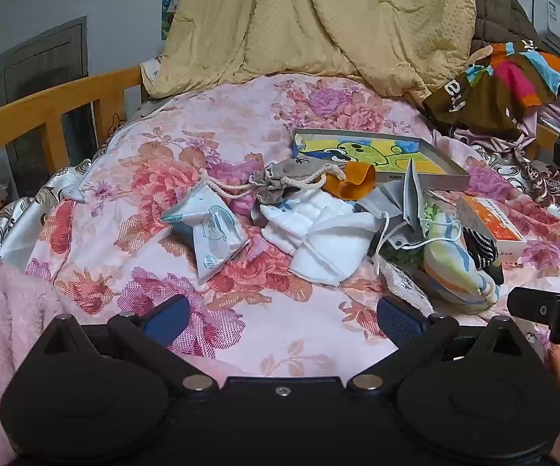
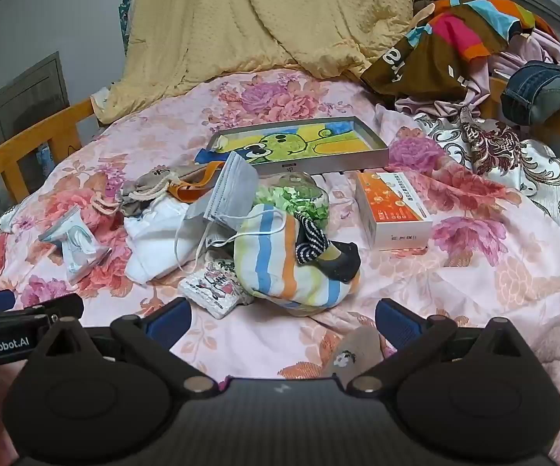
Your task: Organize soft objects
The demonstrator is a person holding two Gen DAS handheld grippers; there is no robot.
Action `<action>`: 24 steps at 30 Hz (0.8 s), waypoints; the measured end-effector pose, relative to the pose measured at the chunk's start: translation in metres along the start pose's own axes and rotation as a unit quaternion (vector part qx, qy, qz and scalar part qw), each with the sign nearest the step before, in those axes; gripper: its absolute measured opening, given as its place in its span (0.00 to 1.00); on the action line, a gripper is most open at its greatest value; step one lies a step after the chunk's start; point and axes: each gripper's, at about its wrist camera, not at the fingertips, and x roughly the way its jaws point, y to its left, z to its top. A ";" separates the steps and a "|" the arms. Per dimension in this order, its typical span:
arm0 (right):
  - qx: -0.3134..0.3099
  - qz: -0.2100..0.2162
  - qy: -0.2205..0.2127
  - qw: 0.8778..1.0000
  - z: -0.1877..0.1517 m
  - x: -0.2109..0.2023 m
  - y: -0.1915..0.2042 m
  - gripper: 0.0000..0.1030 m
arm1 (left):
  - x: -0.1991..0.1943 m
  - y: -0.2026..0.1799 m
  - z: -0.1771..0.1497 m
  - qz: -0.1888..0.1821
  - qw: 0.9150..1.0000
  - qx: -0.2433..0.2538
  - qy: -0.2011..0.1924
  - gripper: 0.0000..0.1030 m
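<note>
Both hand-held grippers released, nothing between the jaws: left hand-held gripper, right hand-held gripper. Soft pile ahead on bed. Only right view showed tan sock between its fingers; striped cloth just beyond.

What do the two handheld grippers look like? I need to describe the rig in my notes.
Both are matte black with rounded lobed housings, silver pivot pins and linkage arms ending in blue textured pads. The left gripper has a smooth body with a centre screw; the right gripper has a carbon-weave body. White "GenRobot.AI" lettering marks the left one's side.
</note>
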 end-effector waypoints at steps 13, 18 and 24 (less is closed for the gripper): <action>0.002 0.001 0.002 1.000 0.000 0.001 -0.001 1.00 | 0.000 0.000 0.000 -0.001 1.000 0.000 0.001 0.99; 0.004 0.001 0.002 1.000 0.000 0.002 -0.001 1.00 | 0.000 0.000 0.000 0.000 1.000 0.000 0.001 0.99; 0.006 0.001 0.001 1.000 0.000 0.002 -0.003 1.00 | 0.000 0.000 0.000 0.000 1.000 0.001 0.001 0.99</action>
